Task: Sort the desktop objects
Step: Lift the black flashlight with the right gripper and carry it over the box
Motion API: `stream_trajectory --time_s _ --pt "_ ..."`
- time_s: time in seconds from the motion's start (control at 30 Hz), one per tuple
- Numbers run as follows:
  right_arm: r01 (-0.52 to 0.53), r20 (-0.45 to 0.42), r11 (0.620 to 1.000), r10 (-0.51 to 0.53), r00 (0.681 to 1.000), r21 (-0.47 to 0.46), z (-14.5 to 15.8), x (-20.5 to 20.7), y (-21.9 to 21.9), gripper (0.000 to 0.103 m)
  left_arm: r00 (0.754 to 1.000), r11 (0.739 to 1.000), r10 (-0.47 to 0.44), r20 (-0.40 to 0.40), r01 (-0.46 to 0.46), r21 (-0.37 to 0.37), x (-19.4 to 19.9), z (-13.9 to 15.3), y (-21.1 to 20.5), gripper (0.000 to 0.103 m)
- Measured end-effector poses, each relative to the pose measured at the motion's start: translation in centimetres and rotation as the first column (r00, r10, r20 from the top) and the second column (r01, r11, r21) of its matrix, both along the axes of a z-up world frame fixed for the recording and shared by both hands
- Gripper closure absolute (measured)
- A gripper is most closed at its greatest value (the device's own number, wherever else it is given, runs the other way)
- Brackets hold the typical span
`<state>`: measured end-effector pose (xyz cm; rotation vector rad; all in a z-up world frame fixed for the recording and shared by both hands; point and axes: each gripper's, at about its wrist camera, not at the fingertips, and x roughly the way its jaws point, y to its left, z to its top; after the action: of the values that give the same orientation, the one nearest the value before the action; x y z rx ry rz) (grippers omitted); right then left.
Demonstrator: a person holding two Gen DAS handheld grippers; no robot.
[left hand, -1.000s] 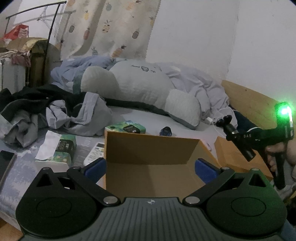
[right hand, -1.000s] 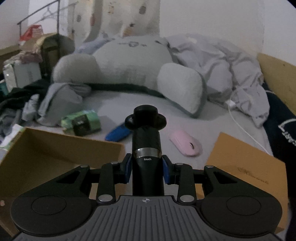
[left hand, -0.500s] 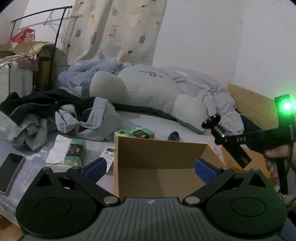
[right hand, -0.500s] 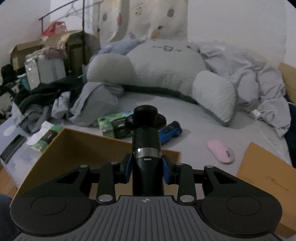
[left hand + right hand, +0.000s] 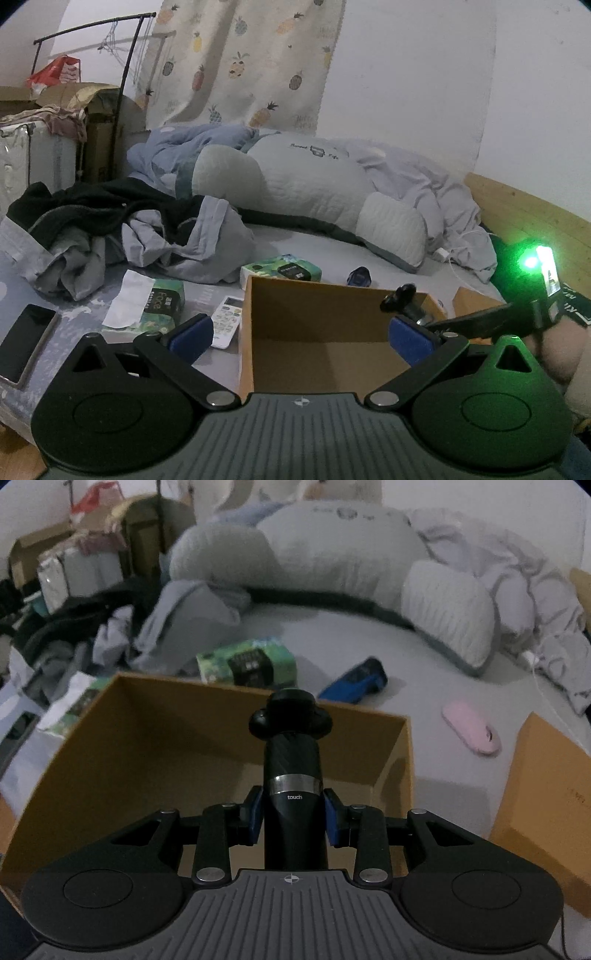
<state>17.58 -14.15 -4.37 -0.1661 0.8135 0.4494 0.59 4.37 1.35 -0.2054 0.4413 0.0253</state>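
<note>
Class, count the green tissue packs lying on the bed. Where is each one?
2. One green tissue pack lies just behind the cardboard box; the other pack lies left of the box, beside the white remote. Clothes may hide more.

1. Open box (image 5: 155, 716): plain brown cardboard, matt, smooth walls;
2. Black device (image 5: 293, 775) in the right gripper (image 5: 293, 818): smooth, faintly glossy plastic with a bright metal band;
3. Gripper fingers (image 5: 334, 819): blue pads on matt black plastic arms with shiny metal pivots; the body is ribbed grey;
4. Pillow (image 5: 314, 184): quilted cloth, matt;
5. Headboard (image 5: 532, 210): pale bare wood;
6. Mouse (image 5: 471, 729): smooth pink plastic;
7. Tissue pack (image 5: 280, 271): glossy printed wrap.
</note>
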Motion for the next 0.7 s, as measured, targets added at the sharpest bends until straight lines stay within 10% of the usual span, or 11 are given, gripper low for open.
stream_trajectory --time_s 0.7 --pt "0.037 -0.131 0.990 -0.056 0.990 -0.139 -5.8 3.2 1.6 0.066 1.000 1.000 0.009 -0.029 -0.009 -0.022 0.7 -0.8 0.6 0.000"
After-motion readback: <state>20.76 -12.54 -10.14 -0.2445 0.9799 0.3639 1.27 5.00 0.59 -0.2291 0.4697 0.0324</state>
